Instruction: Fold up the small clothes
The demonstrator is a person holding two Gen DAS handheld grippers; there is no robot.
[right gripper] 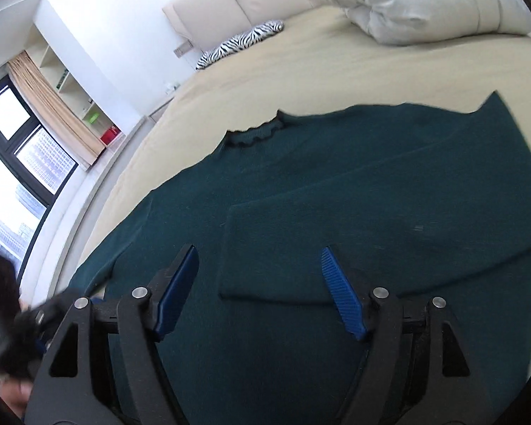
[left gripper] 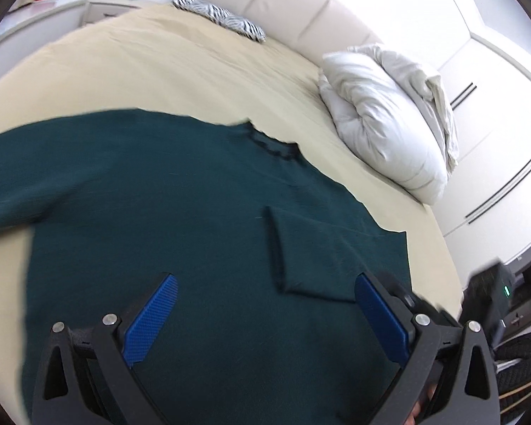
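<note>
Sweater (left gripper: 159,212), dark green, lies flat on the beige bed (left gripper: 159,71), collar toward twelve o'clock; one sleeve (right gripper: 336,248) is folded across the body, its cuff just ahead of the right gripper (right gripper: 262,265), between the spread jaws; the left gripper (left gripper: 265,301) hangs equally wide, empty, cuff at one o'clock; right hand seems nearer.

left wrist view looks down along open left gripper (left gripper: 265,290), close above green sweater (left gripper: 159,212), toward headboard (left gripper: 283,3). right wrist view similar, close, angled toward window (right gripper: 14,163). shared: sweater, zebra cushion (left gripper: 219,17), white duvet (left gripper: 386,113).
</note>
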